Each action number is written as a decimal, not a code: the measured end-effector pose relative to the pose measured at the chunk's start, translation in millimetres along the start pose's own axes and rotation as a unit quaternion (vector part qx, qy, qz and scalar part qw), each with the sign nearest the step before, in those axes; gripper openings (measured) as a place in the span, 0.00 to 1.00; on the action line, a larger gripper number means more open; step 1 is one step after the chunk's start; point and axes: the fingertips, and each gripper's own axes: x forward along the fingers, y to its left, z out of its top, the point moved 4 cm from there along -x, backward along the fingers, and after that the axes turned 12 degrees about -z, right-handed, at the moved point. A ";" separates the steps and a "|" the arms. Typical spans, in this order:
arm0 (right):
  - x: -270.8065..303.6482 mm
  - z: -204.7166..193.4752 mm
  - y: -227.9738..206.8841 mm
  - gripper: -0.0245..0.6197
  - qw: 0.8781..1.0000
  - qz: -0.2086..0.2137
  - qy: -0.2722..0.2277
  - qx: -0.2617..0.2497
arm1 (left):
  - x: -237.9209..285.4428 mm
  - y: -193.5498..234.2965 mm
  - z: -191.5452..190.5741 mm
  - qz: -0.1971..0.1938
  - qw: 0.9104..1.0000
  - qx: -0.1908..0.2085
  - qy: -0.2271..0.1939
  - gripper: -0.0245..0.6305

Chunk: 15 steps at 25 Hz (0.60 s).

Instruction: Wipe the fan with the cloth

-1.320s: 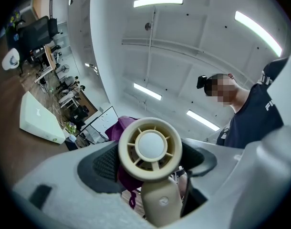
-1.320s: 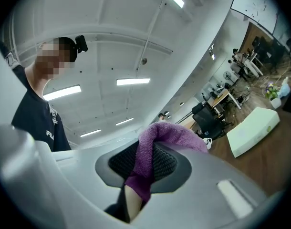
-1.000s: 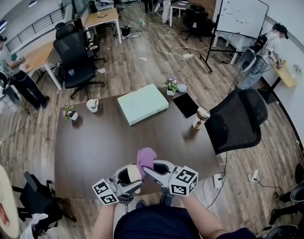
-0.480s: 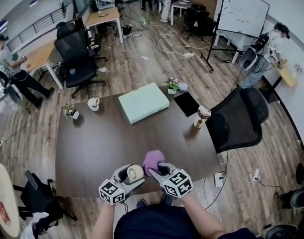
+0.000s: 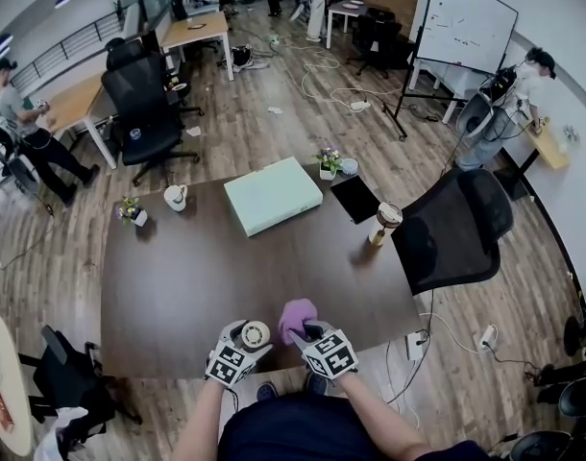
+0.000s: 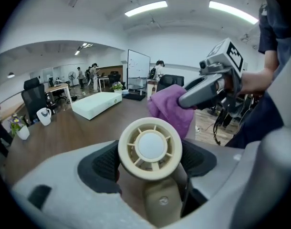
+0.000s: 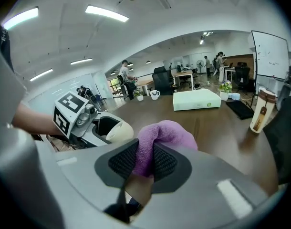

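A small cream handheld fan (image 6: 150, 148) with a round grille sits clamped between the dark pads of my left gripper (image 6: 151, 162), its grille towards the camera. The same fan (image 5: 255, 334) and left gripper (image 5: 247, 338) lie low over the near edge of the brown table (image 5: 197, 277). My right gripper (image 7: 141, 160) is shut on a bunched purple cloth (image 7: 161, 137). That cloth (image 5: 297, 316) and the right gripper (image 5: 303, 332) sit just right of the fan, a small gap between them. The cloth (image 6: 171, 107) shows behind the fan in the left gripper view.
On the table's far half lie a pale green box (image 5: 274, 195), a black tablet (image 5: 356, 200), a coffee cup (image 5: 383, 221), a white mug (image 5: 175, 198) and two small flower pots (image 5: 132, 211). A black office chair (image 5: 456, 229) stands at the right edge. People stand farther off.
Both grippers have come down toward the table's near edge with fan and cloth. The left gripper has turned so the fan's grille faces upward more.
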 end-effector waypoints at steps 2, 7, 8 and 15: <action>6.5 -11.0 -1.2 0.16 1.000 -0.005 0.013 -0.012 | 8.8 10.0 -10.6 0.023 0.999 -0.001 0.027 0.61; 22.8 -42.5 -0.8 0.16 0.999 -0.013 0.051 -0.012 | 30.2 18.2 -32.2 0.026 0.997 0.010 0.074 0.61; 24.9 -46.6 -0.7 0.16 0.998 -0.015 0.056 -0.016 | 32.6 17.3 -34.9 0.021 0.996 0.014 0.083 0.61; 29.6 -50.8 -5.0 0.16 0.998 -0.016 0.065 0.001 | 41.3 15.4 -52.3 0.001 0.992 0.019 0.123 0.61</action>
